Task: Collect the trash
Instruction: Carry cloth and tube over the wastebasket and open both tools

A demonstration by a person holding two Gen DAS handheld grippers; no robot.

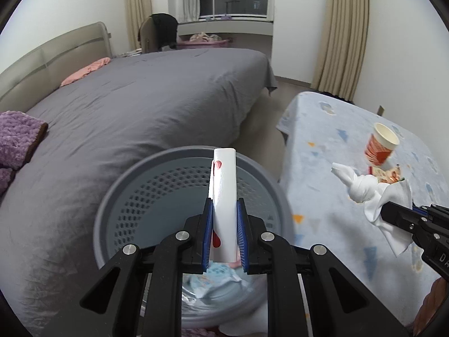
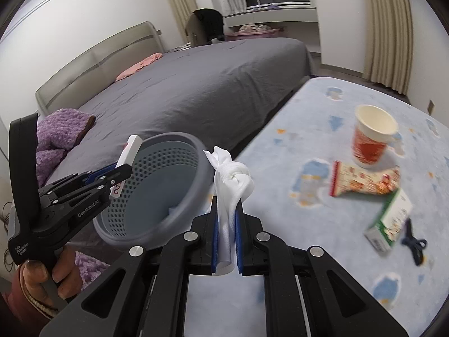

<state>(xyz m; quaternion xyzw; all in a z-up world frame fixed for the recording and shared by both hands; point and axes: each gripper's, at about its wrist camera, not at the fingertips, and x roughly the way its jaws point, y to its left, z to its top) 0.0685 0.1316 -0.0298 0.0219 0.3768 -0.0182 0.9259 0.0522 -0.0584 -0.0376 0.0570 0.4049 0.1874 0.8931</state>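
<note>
My left gripper (image 1: 224, 210) is shut on a flat white box with red marks (image 1: 224, 196) and holds it over the grey perforated bin (image 1: 134, 205). It also shows in the right wrist view (image 2: 123, 170) with the box (image 2: 130, 151) at the bin's (image 2: 179, 196) near rim. My right gripper (image 2: 226, 207) is shut on a knotted white tissue wad (image 2: 233, 177), held just right of the bin; it shows in the left wrist view (image 1: 364, 188) too. Crumpled wrappers lie inside the bin (image 1: 213, 280).
On the light blue patterned table (image 2: 322, 266) stand a red and white paper cup (image 2: 370, 137), a snack wrapper (image 2: 364, 182), a green and white carton (image 2: 390, 221) and a small dark blue item (image 2: 415, 247). A grey bed (image 1: 140, 106) lies behind the bin.
</note>
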